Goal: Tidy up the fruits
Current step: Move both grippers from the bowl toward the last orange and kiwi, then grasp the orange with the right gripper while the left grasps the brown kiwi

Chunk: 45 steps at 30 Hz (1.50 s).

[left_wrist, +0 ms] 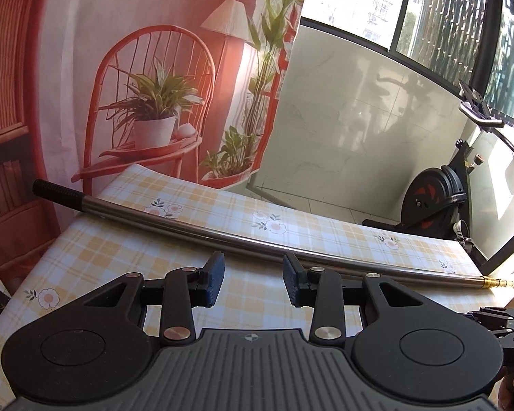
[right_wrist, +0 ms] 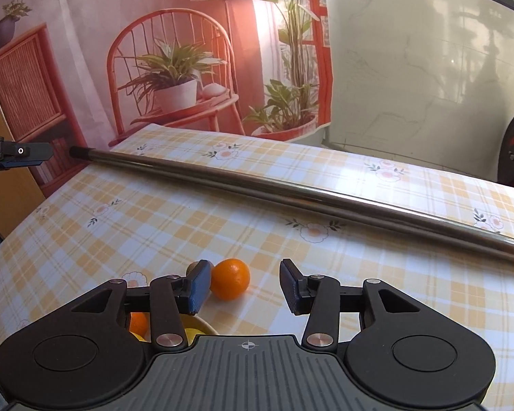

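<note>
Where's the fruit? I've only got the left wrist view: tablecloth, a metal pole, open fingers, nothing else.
Observer: On the right wrist view, an orange sits on the tablecloth just ahead of the right gripper, close beside its left finger.
Operator: Is the right gripper holding it?
Observer: No. Its fingers are spread open and the orange lies loose between them, off to the left.
Operator: Any other fruit?
Observer: Yes. A pale bowl shows under the left finger, with another orange piece and something yellow inside. Mostly hidden.
Operator: Left gripper?
Observer: The left gripper is open and empty, facing the pole.
</note>
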{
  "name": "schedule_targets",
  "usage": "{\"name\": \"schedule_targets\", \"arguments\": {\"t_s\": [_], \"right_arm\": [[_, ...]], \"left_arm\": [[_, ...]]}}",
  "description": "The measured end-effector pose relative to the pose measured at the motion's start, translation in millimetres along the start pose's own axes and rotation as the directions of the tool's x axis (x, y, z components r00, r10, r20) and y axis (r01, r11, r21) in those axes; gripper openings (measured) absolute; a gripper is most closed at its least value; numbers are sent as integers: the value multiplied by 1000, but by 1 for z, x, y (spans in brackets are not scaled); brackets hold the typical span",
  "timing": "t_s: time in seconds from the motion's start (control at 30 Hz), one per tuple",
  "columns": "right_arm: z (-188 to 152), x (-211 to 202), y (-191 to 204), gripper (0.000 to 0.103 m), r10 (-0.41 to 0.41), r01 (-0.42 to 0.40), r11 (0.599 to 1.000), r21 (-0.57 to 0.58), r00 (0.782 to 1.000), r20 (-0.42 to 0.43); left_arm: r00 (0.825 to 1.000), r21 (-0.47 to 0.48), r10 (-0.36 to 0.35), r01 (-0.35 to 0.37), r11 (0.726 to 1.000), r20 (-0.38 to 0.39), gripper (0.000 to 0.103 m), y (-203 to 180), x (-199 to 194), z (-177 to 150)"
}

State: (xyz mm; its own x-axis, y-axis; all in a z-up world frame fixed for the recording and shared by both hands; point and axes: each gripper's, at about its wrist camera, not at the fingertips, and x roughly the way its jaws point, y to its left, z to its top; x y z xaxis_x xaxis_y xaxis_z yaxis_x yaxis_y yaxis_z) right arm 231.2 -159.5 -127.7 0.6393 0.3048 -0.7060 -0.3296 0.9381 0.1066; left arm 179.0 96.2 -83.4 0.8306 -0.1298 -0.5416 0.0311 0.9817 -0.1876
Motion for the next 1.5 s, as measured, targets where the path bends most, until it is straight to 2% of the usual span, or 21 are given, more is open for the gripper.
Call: {"name": "schedule_targets", "arguments": {"t_s": [0.17,0.5,0.6,0.8,1.07,1.17,1.33,1.43,1.5], "right_arm": [[3,22,6,51,-2,-1,999,-54,998,-57],[4,51,16,52,25,-41,990,-135,992,-122],[3,57,16,49,10,-28,988,-151,993,-117],[-1,59,10,33,65,-79,991,-111,990,-125],[-8,45,0,33,78,-80,997,-22,993,-85],[-13,34,-6,33,67,-67,998,4,996,-57],[-23,17,-17,33,25,-24,999,35,999,-31],[-29,8,-25,33,5,-4,998,63,1000,-18],[-34,2,-31,33,-4,4,996,86,1000,-9]], "left_arm": [[999,1,-13,13,1000,-44,39,1,13,-11],[995,11,-42,44,999,-94,39,-3,36,-20],[993,19,-53,56,998,-104,39,-6,40,-21],[986,33,-91,97,995,-143,39,-17,51,-25],[946,-36,-214,211,977,-245,39,-34,78,-36],[934,-36,-235,234,972,-271,39,-43,88,-40],[900,-47,-282,282,958,-332,39,-56,112,-45],[883,-41,-288,295,955,-370,39,-63,124,-48],[878,-33,-274,285,958,-393,39,-67,131,-52]]}}
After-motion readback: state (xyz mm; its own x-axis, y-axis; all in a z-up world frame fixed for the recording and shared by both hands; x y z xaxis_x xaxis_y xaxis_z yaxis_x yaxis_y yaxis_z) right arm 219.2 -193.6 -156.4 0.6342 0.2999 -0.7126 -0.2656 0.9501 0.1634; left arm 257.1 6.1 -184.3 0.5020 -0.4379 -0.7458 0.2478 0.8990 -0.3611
